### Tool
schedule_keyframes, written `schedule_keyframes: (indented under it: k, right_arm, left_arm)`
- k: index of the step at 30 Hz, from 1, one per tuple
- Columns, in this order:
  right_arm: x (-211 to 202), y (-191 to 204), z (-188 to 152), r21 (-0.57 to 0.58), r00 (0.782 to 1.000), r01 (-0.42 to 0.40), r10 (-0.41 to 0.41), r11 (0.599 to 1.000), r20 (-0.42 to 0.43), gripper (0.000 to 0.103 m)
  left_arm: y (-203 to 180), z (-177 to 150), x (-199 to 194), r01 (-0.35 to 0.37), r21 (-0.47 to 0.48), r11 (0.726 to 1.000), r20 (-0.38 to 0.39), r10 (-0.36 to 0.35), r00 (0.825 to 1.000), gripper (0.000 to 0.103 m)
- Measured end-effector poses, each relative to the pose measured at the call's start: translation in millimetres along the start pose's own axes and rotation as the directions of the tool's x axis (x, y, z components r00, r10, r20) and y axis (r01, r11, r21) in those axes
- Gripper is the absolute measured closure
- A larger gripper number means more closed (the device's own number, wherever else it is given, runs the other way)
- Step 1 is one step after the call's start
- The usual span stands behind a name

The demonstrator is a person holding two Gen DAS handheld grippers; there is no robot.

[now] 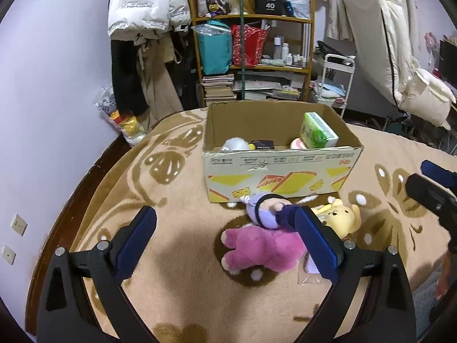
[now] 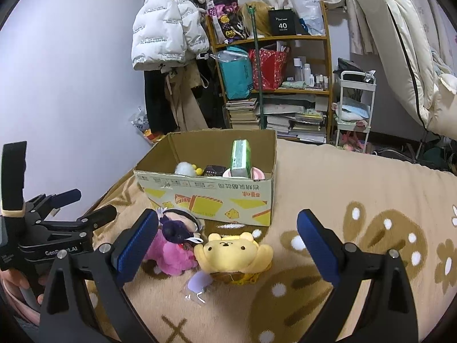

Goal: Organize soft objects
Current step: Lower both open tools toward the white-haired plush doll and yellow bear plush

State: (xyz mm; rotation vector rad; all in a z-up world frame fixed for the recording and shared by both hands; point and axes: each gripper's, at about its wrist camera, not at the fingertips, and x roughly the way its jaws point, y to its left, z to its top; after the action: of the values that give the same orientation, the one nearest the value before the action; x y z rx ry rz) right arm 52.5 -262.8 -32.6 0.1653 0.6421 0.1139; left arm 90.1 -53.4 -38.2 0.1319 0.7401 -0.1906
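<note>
Pink fuzzy plush toy, yellow soft plush bear: napped cloth. Open cardboard box: matt, printed paper. Beige patterned blanket: fleecy. Gripper pads: blue, ribbed.

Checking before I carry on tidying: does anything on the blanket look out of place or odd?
Three soft toys lie piled in front of the cardboard box, not in it: a pink plush, a yellow bear face up, and a small doll on top. A clear plastic packet lies loose beside them.
</note>
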Motion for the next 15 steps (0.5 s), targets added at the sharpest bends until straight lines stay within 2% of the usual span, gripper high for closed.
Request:
schedule_keyframes:
  k: [9, 15]
  right_arm:
    - [28, -14, -1, 0.069, 0.998, 0.0, 0.004, 0.998, -0.061, 0.001]
    - [46, -24, -2, 0.105, 0.995, 0.01, 0.0, 0.994, -0.095, 0.001]
  left_arm:
    - [-26, 2, 17, 0.036, 0.078, 0.996, 0.003, -0.037, 0.999, 0.006]
    - [-42, 4, 37, 0.067, 0.108, 0.992, -0.023, -0.065, 0.998, 0.006]
